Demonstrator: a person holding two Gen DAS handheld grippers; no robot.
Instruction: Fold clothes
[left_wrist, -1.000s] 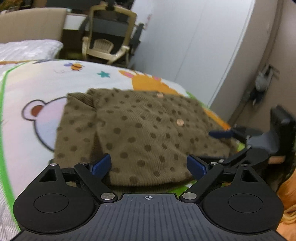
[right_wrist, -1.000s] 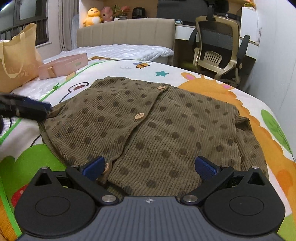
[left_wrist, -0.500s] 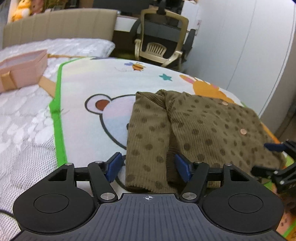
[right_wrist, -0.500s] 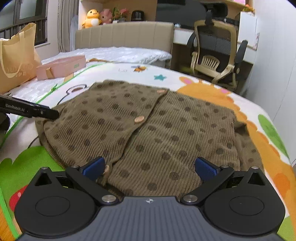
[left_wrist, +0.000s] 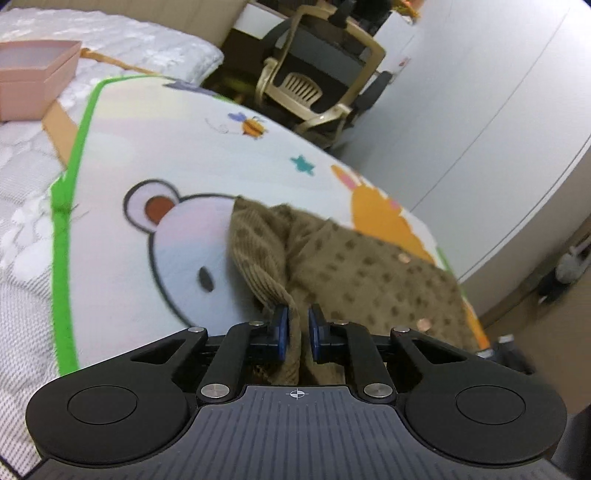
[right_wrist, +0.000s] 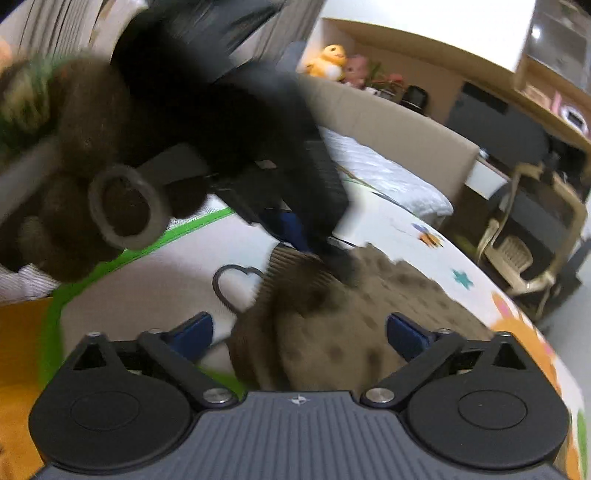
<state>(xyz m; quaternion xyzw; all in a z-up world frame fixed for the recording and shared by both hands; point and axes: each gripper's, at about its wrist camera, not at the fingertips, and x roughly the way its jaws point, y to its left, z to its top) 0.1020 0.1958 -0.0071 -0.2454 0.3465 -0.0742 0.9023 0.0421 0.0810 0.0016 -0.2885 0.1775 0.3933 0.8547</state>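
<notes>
A brown dotted corduroy cardigan (left_wrist: 351, 266) with wooden buttons lies on a cartoon-print bedspread (left_wrist: 147, 147). My left gripper (left_wrist: 297, 325) is shut on a fold of the cardigan's near edge, and the cloth hangs pinched between the blue pads. In the blurred right wrist view the cardigan (right_wrist: 332, 332) bunches up between the wide-apart fingers of my right gripper (right_wrist: 299, 330). Its jaws are closing and the pads do not touch the cloth. The left gripper (right_wrist: 295, 221) and the hand (right_wrist: 92, 147) holding it loom just ahead, over the cardigan's far corner.
A pink box (left_wrist: 33, 85) sits on the white quilt at the left. A beige office chair (left_wrist: 317, 85) stands past the bed's far edge, beside a white wardrobe wall (left_wrist: 480, 110). Plush toys (right_wrist: 328, 61) sit on the headboard shelf.
My left gripper has shut on the cardigan's edge and rolled. My right gripper has swung left toward the left gripper, rolled, and its jaws have narrowed slightly.
</notes>
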